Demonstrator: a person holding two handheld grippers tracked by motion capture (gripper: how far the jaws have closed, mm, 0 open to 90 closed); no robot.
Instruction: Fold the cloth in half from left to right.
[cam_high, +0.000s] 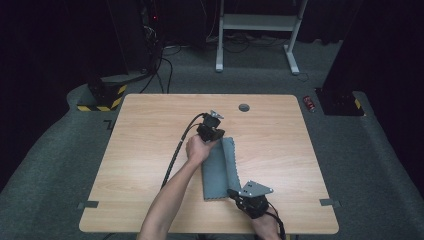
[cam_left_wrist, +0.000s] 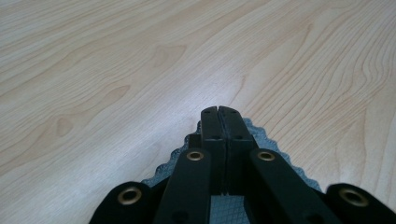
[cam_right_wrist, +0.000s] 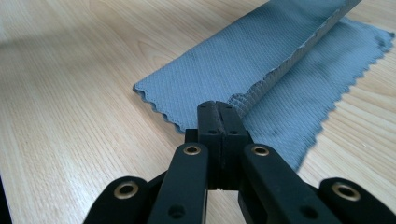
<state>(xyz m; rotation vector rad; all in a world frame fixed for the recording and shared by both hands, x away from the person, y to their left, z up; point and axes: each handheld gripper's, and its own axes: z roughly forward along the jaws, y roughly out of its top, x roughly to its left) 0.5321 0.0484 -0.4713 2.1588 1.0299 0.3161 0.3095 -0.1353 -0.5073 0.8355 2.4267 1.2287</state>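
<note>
R gripper (cam_high: 235, 192): at near end of the grey cloth (cam_high: 220, 170), right corner. Right gripper view: jaws pressed together, pinching the raised scalloped edge of the cloth (cam_right_wrist: 261, 65). Top layer lifts off from the pinch and runs away up-right.

cloth: folded strip on the wooden table (cam_high: 150, 150), about mid-table, slightly near of centre. Long axis runs near–far, from R gripper to L gripper, far end leaning a bit right. Looks 2 layers; upper flap stands up along the right side, lower layer flat on the wood w/ zigzag edge showing.

L gripper (cam_high: 216, 134): at far end of the cloth, left corner, hand wrapped behind it. Left gripper view: jaws shut tight w/ scalloped cloth edge (cam_left_wrist: 268, 140) peeking out both sides of the tips, so I read it as pinching that corner. Bare table ahead of the tips.

key relation: both grippers sit on the cloth's long axis, one per end, cloth stretched betw. them. R nearer the person, L farther. Neither is nearer to the cloth, both already on it.

next move (my guess): fold-over across the short axis, i.e. both ends carried sideways together. Needs equal travel at both ends or the strip skews.

risk: R grip is thin, edge only; could slip.

cable hole (cam_high: 244, 107): beyond the cloth's far end, well apart, no interference.
</note>
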